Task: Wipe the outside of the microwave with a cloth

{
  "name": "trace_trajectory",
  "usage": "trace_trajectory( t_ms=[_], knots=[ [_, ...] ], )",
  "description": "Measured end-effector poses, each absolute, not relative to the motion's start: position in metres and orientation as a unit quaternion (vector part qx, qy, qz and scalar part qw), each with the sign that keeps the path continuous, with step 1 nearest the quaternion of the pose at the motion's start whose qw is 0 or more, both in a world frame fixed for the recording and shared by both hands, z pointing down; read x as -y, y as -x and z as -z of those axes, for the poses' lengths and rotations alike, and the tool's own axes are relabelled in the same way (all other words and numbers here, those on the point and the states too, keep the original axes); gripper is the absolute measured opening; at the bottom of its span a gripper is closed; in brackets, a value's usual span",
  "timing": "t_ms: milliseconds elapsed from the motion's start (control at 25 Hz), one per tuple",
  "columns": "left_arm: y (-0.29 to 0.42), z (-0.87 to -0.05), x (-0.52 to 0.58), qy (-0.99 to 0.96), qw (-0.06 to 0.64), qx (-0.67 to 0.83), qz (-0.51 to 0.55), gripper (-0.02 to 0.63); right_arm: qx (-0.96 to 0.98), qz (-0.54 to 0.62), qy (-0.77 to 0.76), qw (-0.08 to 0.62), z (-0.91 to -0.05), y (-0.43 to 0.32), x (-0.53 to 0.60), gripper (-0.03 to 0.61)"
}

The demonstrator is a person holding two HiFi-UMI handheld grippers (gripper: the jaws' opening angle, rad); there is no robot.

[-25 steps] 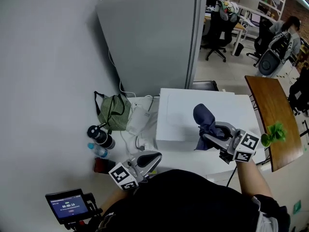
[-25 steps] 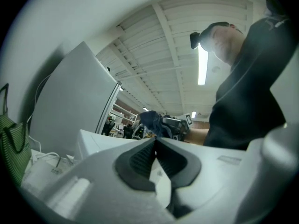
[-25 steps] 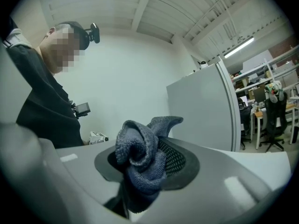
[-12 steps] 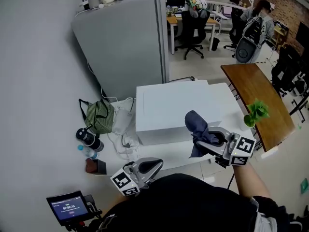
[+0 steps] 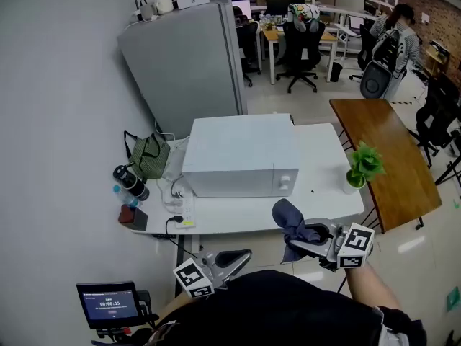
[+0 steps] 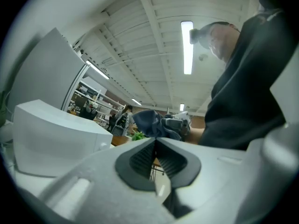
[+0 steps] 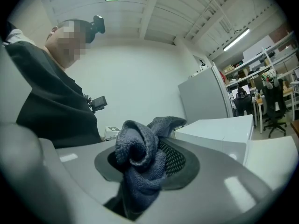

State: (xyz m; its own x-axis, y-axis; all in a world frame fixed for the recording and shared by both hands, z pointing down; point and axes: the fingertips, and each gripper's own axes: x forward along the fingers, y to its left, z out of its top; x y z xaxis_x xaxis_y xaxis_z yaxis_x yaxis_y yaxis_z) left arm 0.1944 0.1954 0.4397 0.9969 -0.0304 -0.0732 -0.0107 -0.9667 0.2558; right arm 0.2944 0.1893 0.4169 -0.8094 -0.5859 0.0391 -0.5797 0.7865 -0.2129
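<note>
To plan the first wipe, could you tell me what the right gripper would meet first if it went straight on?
Probably the grey wall: the right gripper, holding the cloth, points past the front of the microwave, though depth is unclear.

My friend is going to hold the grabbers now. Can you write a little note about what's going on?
Left gripper: shut, holding nothing, low by the person's body.
Right gripper: shut on the blue cloth, held off the microwave, near the front edge of the table.
Done: the cloth is in the gripper. Can't tell which sides are wiped.
Left: press the cloth on the microwave and wipe its outside.
</note>
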Motion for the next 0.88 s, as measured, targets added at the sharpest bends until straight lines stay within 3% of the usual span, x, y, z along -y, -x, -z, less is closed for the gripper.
trace_trajectory(
  t_ms=[200, 520, 880],
  knots=[
    [-0.184, -0.439, -0.207, -0.992, 0.121, -0.002, 0.036, 0.003, -0.944, 0.109, 0.312, 0.022, -0.414, -0.285, -0.209, 0.144],
    [-0.094, -0.423, -0.19, -0.994, 0.093, 0.019, 0.049, 0.003, -0.936, 0.108, 0.33, 0.053, -0.396, -0.213, -0.197, 0.144],
    [-0.045, -0.415, -0.181, -0.995, 0.077, 0.016, 0.063, 0.003, -0.937, 0.09, 0.336, 0.033, -0.397, -0.156, -0.193, 0.14]
  ],
)
